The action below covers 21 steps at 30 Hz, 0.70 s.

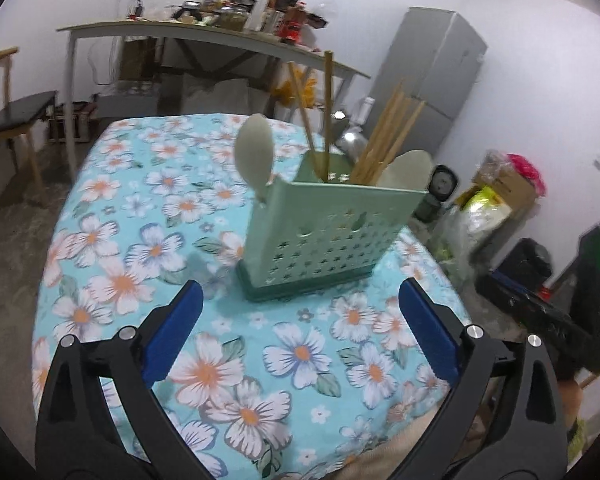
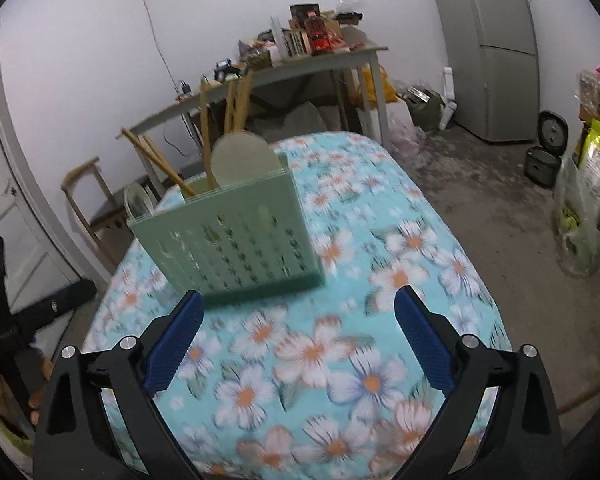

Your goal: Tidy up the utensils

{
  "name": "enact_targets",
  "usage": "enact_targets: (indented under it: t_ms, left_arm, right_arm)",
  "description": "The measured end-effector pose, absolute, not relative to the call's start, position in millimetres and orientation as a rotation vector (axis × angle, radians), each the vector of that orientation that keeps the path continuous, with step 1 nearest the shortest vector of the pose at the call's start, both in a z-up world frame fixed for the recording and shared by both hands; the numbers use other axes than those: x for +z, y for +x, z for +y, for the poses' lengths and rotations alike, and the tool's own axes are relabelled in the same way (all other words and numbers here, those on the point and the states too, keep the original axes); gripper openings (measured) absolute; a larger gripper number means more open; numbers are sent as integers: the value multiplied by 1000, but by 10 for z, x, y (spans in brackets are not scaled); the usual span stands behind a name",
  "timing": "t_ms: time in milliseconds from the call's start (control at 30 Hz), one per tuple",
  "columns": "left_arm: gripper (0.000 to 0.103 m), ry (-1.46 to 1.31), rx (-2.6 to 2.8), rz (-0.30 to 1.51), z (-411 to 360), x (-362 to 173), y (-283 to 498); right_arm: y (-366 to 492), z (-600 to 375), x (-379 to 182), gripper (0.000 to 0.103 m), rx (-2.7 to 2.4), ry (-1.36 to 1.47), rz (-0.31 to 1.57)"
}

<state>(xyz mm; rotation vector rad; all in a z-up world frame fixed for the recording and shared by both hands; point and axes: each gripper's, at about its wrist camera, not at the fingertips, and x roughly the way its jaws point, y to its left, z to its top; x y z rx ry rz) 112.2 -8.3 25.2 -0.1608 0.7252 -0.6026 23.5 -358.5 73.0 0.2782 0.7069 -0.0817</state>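
Note:
A pale green perforated utensil holder (image 1: 324, 236) stands upright on the floral tablecloth (image 1: 148, 216). It holds several wooden chopsticks (image 1: 384, 136) and two pale spoons (image 1: 256, 156). My left gripper (image 1: 300, 300) is open and empty, just short of the holder's base. In the right wrist view the same holder (image 2: 236, 244) stands ahead and a little left, with chopsticks (image 2: 206, 132) and a round spoon (image 2: 244, 158) in it. My right gripper (image 2: 298, 308) is open and empty, close in front of the holder.
The table's edges fall away on both sides. A chair (image 1: 12, 120) stands at the left, a cluttered long table (image 1: 220, 28) by the back wall, a grey fridge (image 1: 432, 68) and bags (image 1: 496, 196) at the right. The other gripper's black body (image 1: 548, 312) shows at the right.

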Motion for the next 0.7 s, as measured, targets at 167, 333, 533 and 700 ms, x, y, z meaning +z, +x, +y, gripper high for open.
enact_targets:
  t_ms: [167, 333, 533, 700]
  left_arm:
    - [95, -117, -489, 694, -130, 279, 1022]
    - [95, -42, -393, 690, -206, 353, 970]
    - [95, 12, -282, 665, -263, 410, 912]
    - [95, 34, -208, 697, -294, 380, 941]
  right_arm:
    - [153, -3501, 697, 96, -103, 228, 724]
    - [85, -3443, 698, 96, -98, 202, 709]
    - [64, -3411, 689, 96, -94, 169, 705]
    - [44, -3401, 690, 96, -76, 150, 694]
